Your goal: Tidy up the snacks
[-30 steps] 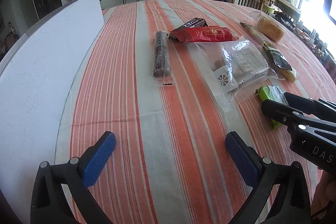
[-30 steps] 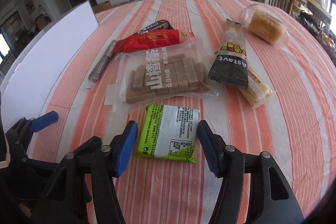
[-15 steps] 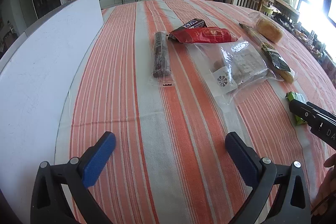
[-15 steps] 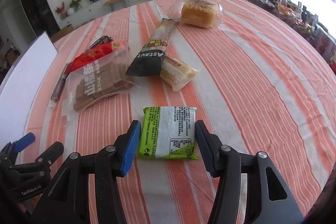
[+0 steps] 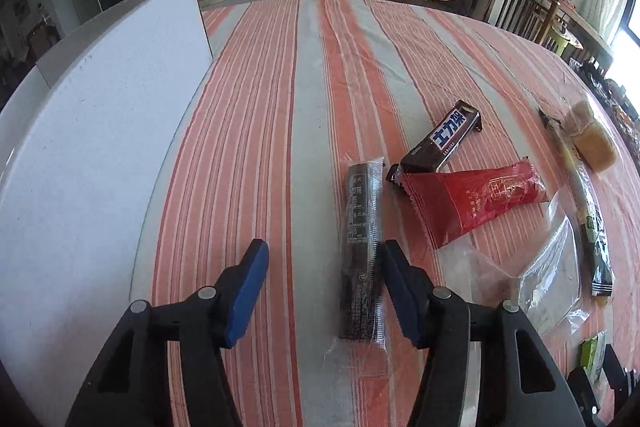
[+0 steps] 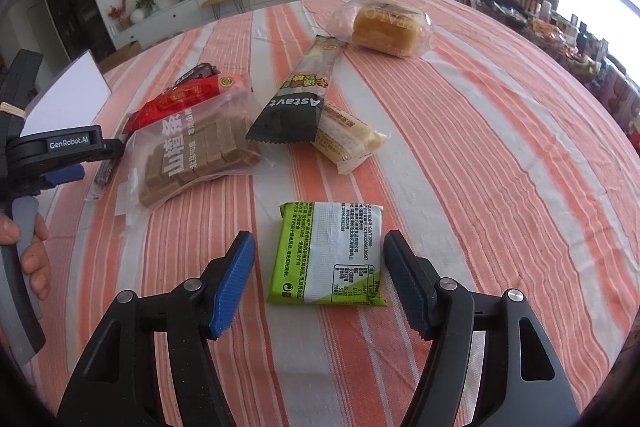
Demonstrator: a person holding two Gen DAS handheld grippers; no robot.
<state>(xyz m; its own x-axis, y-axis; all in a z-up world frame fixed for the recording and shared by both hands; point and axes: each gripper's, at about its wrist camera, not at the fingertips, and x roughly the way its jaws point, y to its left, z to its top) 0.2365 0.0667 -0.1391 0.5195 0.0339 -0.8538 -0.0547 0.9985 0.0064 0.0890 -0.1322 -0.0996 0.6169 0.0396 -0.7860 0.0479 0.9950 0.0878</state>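
Two snacks are straddled: the dark stick pack (image 5: 362, 251), long axis along the fingers, lies off-centre beside the wide-open left gripper's (image 5: 322, 277) right pad; the green packet (image 6: 329, 254) is centred between the wide-open right gripper's (image 6: 319, 277) jaws.

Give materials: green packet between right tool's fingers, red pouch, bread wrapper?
Green packet: glossy printed film, likely plastic or foil laminate, crimped ends. Red pouch: shiny plastic film, serrated edge, glare creases. Bread wrapper: clear thin plastic, loaf visible through it.
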